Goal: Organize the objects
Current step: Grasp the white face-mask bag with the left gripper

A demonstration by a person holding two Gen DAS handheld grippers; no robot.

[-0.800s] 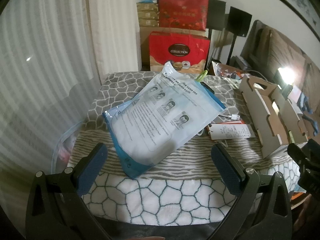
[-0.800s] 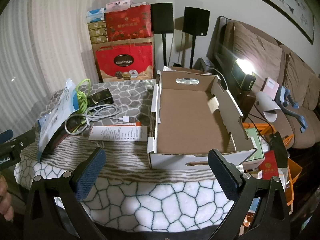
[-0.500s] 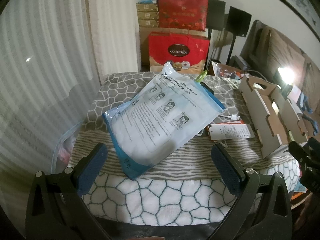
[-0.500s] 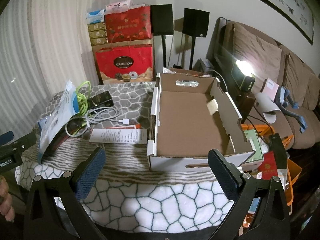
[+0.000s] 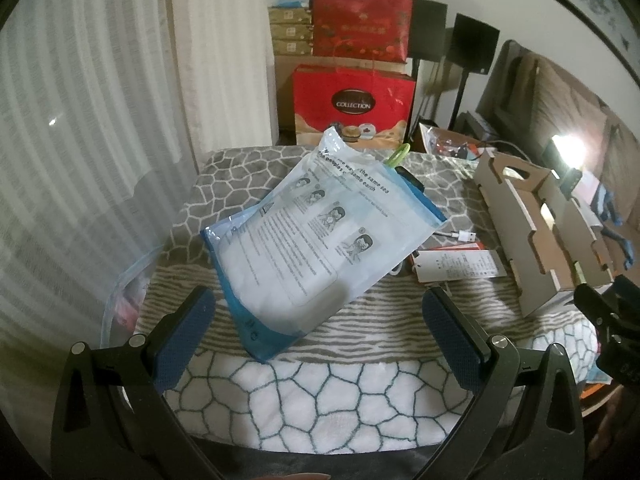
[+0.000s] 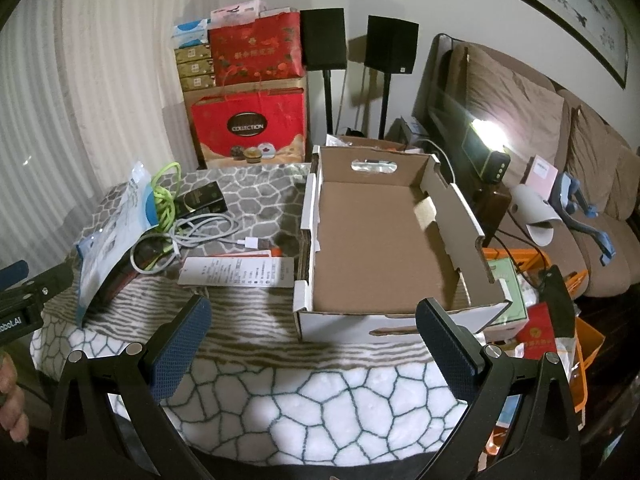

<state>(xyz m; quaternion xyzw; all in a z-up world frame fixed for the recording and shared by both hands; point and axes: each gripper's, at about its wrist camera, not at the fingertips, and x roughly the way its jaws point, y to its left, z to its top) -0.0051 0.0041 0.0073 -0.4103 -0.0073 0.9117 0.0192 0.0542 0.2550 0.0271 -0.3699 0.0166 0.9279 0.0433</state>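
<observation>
A blue-edged plastic bag of face masks [image 5: 308, 236] lies tilted on a pile at the table's left, just beyond my open left gripper [image 5: 316, 320]. The same bag [image 6: 112, 236] shows edge-on in the right wrist view, beside a green cord [image 6: 162, 196], a white USB cable [image 6: 208, 236], a black box [image 6: 200, 199] and a white paper slip [image 6: 236, 272]. An empty cardboard box [image 6: 376, 240] stands on the right half of the table, directly ahead of my open right gripper [image 6: 310, 328]. Neither gripper holds or touches anything.
The table wears a grey-and-white stone-pattern blanket [image 6: 320, 400]. Red gift bags and stacked boxes [image 5: 352, 104] stand behind it by the curtain. A sofa [image 6: 560, 140] with a lit lamp [image 6: 486, 148] is at the right, orange bins [image 6: 576, 332] below. A clear bag [image 5: 128, 304] hangs at the left edge.
The right gripper has drifted a little, so the cardboard box sits slightly lower and nearer in its view. The left view is nearly unchanged. Both grippers stay wide open.
</observation>
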